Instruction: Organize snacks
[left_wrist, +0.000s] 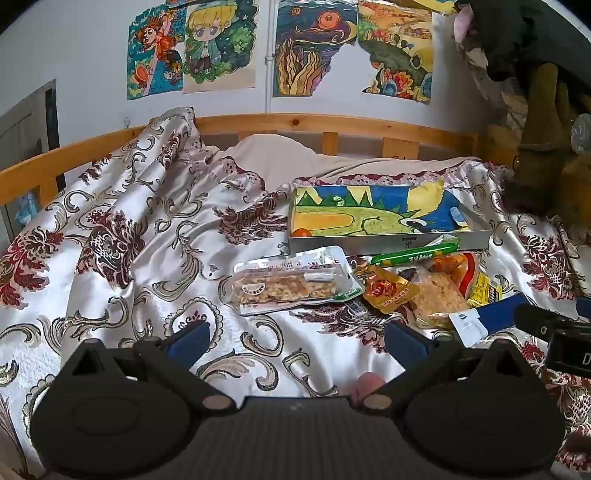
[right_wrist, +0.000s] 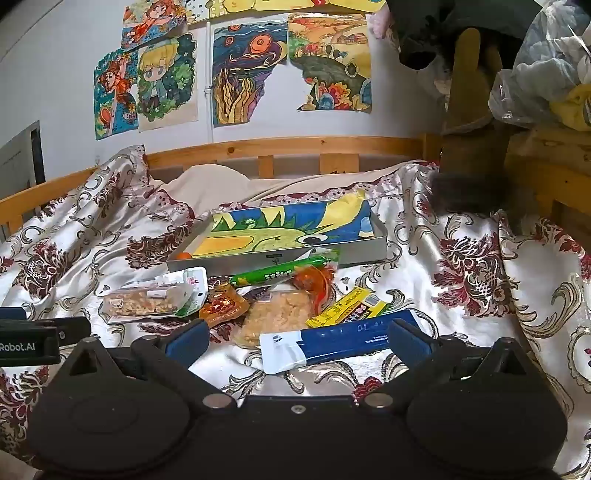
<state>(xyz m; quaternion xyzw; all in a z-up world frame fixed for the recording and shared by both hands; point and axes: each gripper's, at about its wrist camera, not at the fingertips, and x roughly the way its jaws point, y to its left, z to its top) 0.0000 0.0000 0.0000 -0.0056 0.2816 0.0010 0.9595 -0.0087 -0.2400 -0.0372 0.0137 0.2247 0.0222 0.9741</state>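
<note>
Snack packs piled in front of one flat grey box (right_wrist: 325, 254) with a drawing inside.
Packs overlap, count unclear; an orange ball (right_wrist: 183, 255) peeks from the box's corner. Both grippers' fingers (left_wrist: 188, 341) (right_wrist: 186, 338) wide open, empty.

We cannot read the small print on the blue packet (right_wrist: 343, 341); the far clutter at the right (right_wrist: 546, 74) is cut off by the edge.

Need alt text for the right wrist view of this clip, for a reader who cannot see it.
The open right gripper hovers low over a blue and white packet at the near edge of a snack pile on a floral bedspread. Behind the pile lies a shallow box lined with a bright drawing; the left gripper shows at the left edge.
</note>
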